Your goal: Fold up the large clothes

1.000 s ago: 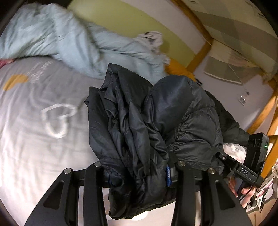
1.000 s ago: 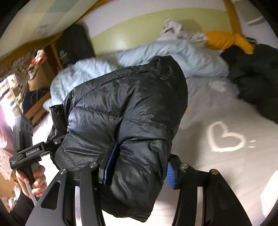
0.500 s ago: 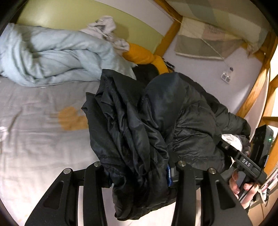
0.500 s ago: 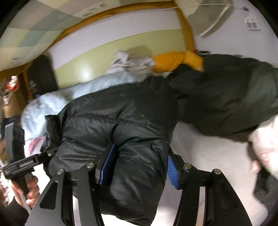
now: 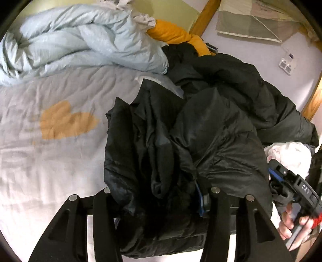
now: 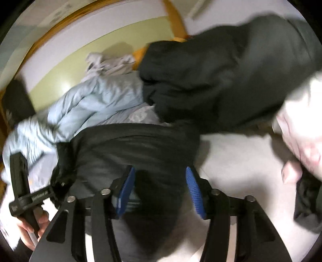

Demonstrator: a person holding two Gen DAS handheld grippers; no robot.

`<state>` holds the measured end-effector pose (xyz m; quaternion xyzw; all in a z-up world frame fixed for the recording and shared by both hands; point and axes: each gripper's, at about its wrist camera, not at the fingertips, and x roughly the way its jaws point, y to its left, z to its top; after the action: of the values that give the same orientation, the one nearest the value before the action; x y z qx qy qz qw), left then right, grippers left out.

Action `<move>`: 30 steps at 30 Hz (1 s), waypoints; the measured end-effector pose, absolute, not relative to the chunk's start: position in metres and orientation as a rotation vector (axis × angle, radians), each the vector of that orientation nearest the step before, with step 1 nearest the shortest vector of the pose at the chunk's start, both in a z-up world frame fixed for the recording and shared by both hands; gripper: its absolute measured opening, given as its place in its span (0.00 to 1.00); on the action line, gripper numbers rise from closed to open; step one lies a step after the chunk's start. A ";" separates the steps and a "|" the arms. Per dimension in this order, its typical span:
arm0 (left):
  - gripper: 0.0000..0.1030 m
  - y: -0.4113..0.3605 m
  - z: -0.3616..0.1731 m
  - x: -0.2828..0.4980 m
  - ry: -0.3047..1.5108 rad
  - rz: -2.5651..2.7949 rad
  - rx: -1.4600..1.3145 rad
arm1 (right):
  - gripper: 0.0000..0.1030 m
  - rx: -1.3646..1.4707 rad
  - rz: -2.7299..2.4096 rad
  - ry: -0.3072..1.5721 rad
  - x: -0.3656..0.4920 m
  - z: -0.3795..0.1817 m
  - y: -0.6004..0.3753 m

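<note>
A folded black puffer jacket (image 5: 181,151) lies bunched on the grey bed sheet (image 5: 50,171). In the left wrist view it fills the gap of my left gripper (image 5: 159,193), whose jaws are opening while still pinching its near edge; only one blue pad (image 5: 200,199) shows. In the right wrist view, which is blurred, the other end of the jacket (image 6: 130,149) lies between the fingers of my right gripper (image 6: 159,175). Those jaws are opening, and both blue pads (image 6: 192,189) stand clear of the fabric. A hand (image 5: 291,219) holds the right gripper's handle.
A dark coat (image 5: 251,90) is piled just right of the jacket, with a white garment (image 5: 287,153) beside it. A crumpled light blue duvet (image 5: 80,40) and an orange garment (image 5: 175,34) lie along the wall. A wooden bed post (image 5: 205,16) rises at the back.
Both grippers carried the jacket across the bed toward the dark coat pile and lowered it onto the sheet. The right gripper's pads spread apart and came off the fabric.
</note>
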<state>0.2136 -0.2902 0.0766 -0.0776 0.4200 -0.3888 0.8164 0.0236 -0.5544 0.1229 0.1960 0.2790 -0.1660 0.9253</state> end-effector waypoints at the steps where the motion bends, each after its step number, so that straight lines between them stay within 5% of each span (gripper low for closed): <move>1: 0.49 -0.287 0.074 0.216 0.912 -0.825 -0.186 | 0.75 0.443 -0.332 0.565 0.022 0.120 -0.559; 10: 0.63 -0.282 0.046 0.223 1.012 -0.720 -0.241 | 0.86 0.631 -0.076 0.719 0.059 0.072 -0.548; 14: 0.57 -0.293 0.053 0.216 0.990 -0.748 -0.233 | 0.58 0.562 -0.111 0.660 0.059 0.082 -0.543; 22: 0.54 -0.335 0.057 0.206 0.887 -0.870 -0.243 | 0.55 0.332 -0.278 0.489 0.026 0.127 -0.541; 25: 0.61 -0.340 0.054 0.207 0.838 -0.825 -0.190 | 0.58 0.333 -0.324 0.528 0.031 0.117 -0.548; 30: 0.90 -0.328 0.065 0.192 0.695 -0.720 -0.076 | 0.72 0.268 -0.410 0.523 0.032 0.097 -0.548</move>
<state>0.1923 -0.3284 0.0647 -0.0366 0.3332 -0.3453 0.8766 0.0323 -0.5481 0.0974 0.1311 0.2560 -0.2004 0.9365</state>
